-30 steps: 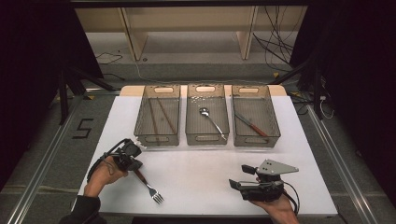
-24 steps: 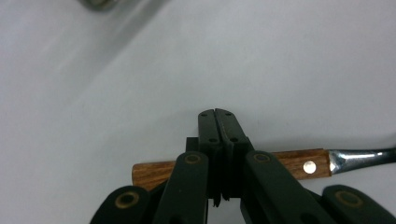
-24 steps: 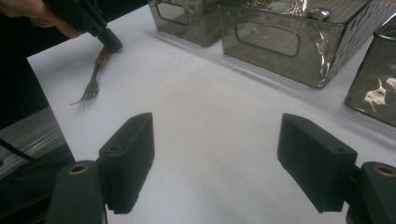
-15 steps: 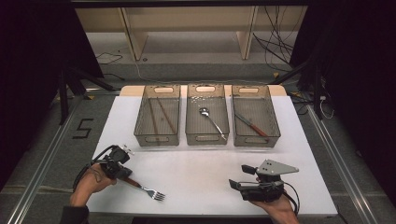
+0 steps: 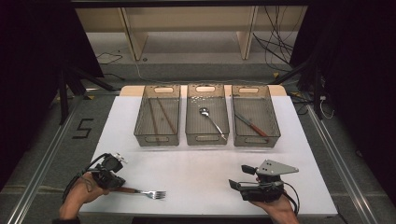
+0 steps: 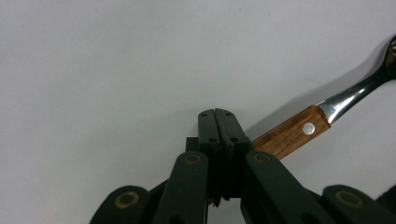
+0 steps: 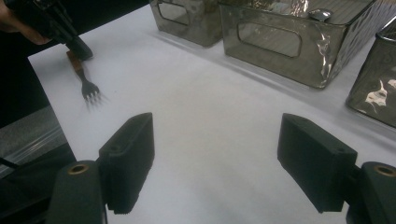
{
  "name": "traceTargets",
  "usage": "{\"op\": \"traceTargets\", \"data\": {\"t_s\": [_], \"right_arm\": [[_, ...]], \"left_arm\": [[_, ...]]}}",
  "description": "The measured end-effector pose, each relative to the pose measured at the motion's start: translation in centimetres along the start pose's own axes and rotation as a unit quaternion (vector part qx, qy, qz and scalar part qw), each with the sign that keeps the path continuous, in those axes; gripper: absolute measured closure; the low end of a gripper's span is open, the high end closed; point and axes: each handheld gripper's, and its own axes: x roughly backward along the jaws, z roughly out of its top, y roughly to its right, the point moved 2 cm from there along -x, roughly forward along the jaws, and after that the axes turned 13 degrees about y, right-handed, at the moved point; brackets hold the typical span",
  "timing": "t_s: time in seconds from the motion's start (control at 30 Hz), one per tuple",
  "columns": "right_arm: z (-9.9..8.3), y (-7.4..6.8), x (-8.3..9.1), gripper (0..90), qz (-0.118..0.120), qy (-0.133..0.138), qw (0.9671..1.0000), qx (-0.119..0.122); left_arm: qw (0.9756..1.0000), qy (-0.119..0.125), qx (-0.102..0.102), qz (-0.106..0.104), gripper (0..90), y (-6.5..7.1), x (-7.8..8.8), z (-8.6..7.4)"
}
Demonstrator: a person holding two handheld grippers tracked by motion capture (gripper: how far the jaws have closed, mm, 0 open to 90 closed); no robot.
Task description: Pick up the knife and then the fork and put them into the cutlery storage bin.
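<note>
Wooden handle pinched tight in my left gripper (image 5: 113, 179), the fork (image 5: 148, 193) lying along the near left edge of the table (image 5: 201, 158), tines pointing right. In the left gripper view the jaws are closed on the handle's end, steel neck running off up and right. My right gripper (image 5: 240, 179) rests near the front right, jaws wide apart, nothing between them. Farther back, three bins in a row: left bin (image 5: 157, 138) holds what look like chopsticks, middle bin (image 5: 207, 137) a spoon (image 5: 211, 119), right bin (image 5: 256, 138) a knife (image 5: 251, 125). So the sorting looks mostly done, I reckon; the fork is the one piece not yet binned, and which bin takes it I can't tell.
</note>
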Motion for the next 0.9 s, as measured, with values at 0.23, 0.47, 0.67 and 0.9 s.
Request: {"op": "traceTargets", "data": {"t_s": [0.23,0.47,0.67,0.9], "right_arm": [[0.0,0.0,0.0,28.1,0.000,0.000,1.0000,0.001],[0.0,0.0,0.0,28.1,0.000,0.001,1.0000,0.001],[0.1,0.0,0.0,28.1,0.000,0.002,1.0000,0.001],[0.0,-0.1,0.0,28.1,0.000,0.001,1.0000,0.001]], "left_arm": [[0.9998,-0.017,-0.006,-0.012,88.6,0.6,0.4,-0.7],[0.9997,-0.013,-0.015,-0.016,84.5,0.7,0.7,-0.8],[0.9990,0.025,-0.035,-0.013,67.7,1.0,2.4,-0.3],[0.9946,0.024,-0.088,-0.049,39.9,2.6,3.6,0.0]]}}
